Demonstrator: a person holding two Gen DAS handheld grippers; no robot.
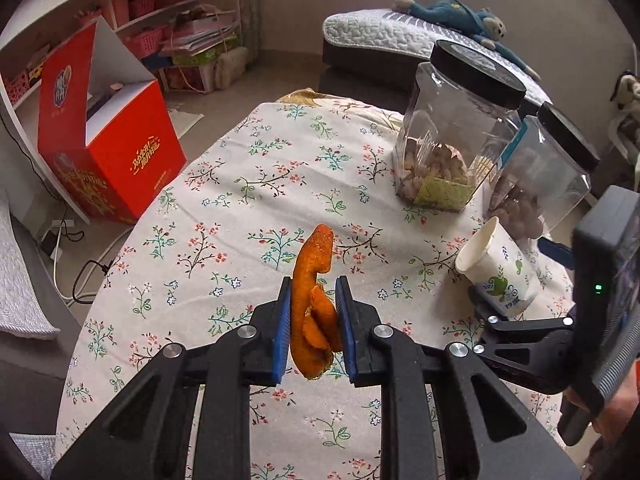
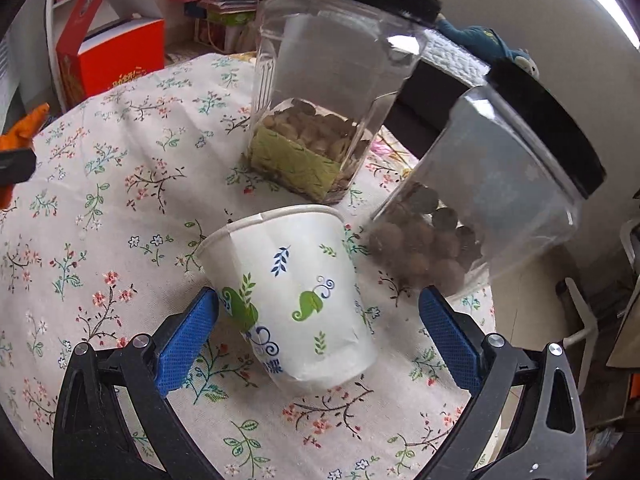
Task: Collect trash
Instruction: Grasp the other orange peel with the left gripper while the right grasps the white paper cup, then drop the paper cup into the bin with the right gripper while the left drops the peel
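My left gripper (image 1: 313, 294) is shut on a curled strip of orange peel (image 1: 314, 292), held clear above the floral tablecloth (image 1: 224, 184); the peel's tip sticks up past the blue pads. The peel (image 2: 22, 130) also shows at the left edge of the right wrist view. A white paper cup (image 2: 292, 300) with leaf prints lies tilted on the cloth, its mouth facing away. My right gripper (image 2: 318, 314) stands open around the cup's base, blue pads apart from its sides. From the left wrist view the cup (image 1: 494, 264) and the right gripper's body sit at the right.
Two clear jars with black lids stand behind the cup: one with nuts and a green label (image 2: 320, 92), one with round brown fruit (image 2: 480, 184). A red box (image 1: 108, 148) sits off the table's left edge. A bed with a plush toy (image 1: 452, 16) lies beyond.
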